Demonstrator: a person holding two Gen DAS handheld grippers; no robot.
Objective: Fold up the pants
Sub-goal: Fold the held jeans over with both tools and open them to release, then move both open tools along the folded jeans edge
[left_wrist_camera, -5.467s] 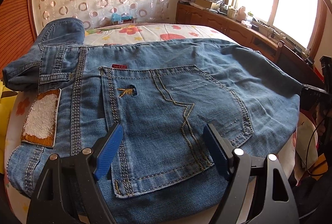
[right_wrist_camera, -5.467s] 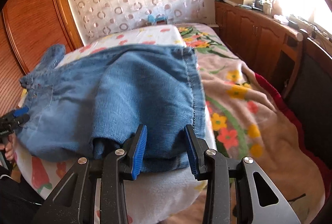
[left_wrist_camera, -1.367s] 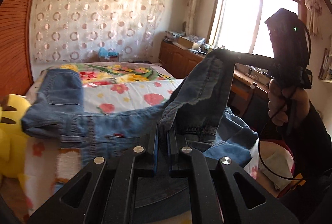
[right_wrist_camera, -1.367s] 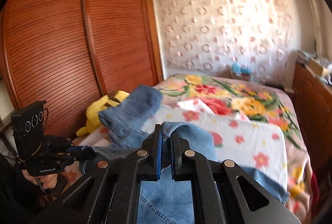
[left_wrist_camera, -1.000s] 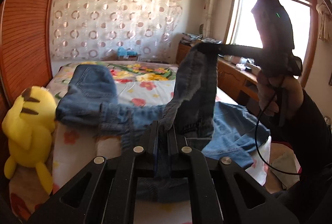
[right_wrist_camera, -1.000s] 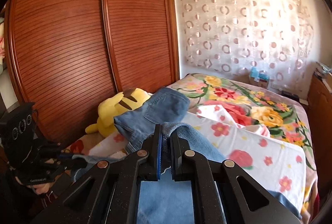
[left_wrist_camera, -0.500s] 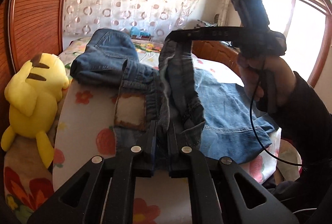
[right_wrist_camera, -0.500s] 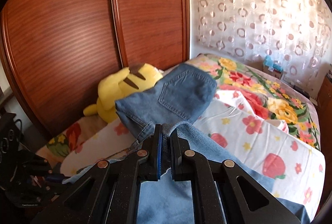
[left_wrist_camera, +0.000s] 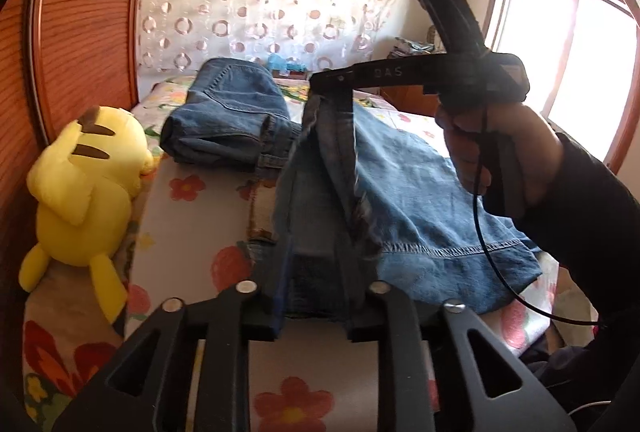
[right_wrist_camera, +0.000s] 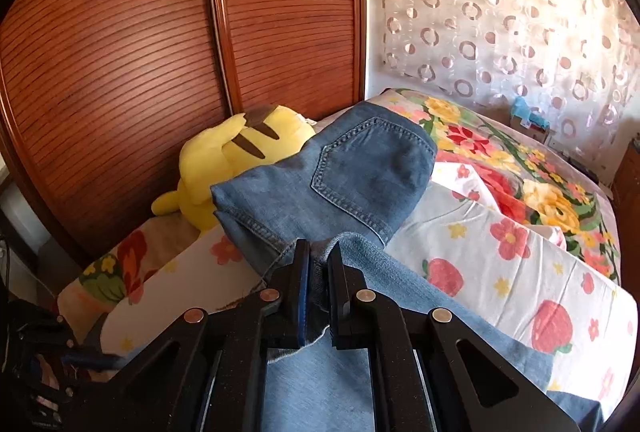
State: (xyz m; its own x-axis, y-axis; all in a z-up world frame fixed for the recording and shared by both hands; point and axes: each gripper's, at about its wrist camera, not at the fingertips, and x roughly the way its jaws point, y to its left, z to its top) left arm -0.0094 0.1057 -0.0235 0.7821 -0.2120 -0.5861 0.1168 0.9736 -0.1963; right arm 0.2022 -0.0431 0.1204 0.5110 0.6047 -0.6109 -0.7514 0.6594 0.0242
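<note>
Wooden slatted wardrobe doors [right_wrist_camera: 160, 71] across the left and upper middle of the right wrist view; again along the left edge of the left wrist view. Patterned curtain with ring motifs [left_wrist_camera: 256, 3] at upper centre there, bright window [left_wrist_camera: 568, 43] at upper right. Bed with flowered sheet [right_wrist_camera: 500, 240] filling the middle and right of the right wrist view, bare sheet [left_wrist_camera: 192, 232] at lower left of centre in the left one.

Blue jeans [left_wrist_camera: 420, 199] spread over the bed, centre to right of the left wrist view, with one folded-over part [left_wrist_camera: 224, 115] lying above centre-left, near the curtain. Same folded part, back pocket showing, at centre of the right wrist view [right_wrist_camera: 352, 175], touching the yellow plush toy [right_wrist_camera: 232, 159] behind it. Plush toy also at far left of the left wrist view [left_wrist_camera: 80, 199], lying on the bed just beside the sheet's edge.

Hand [left_wrist_camera: 492, 151] in a dark sleeve at right of the left wrist view, holding the right gripper [left_wrist_camera: 332, 87], whose tip pinches a raised ridge of denim at upper centre. Right gripper [right_wrist_camera: 318, 280] seen from its own camera at lower centre: jaws closed tight on a bunched fold of jeans.

Left gripper [left_wrist_camera: 316, 272] at bottom centre: jaws opening, a hanging band of denim between the fingers, blurred; contact with the pads hard to tell, gap visible beside the cloth.
</note>
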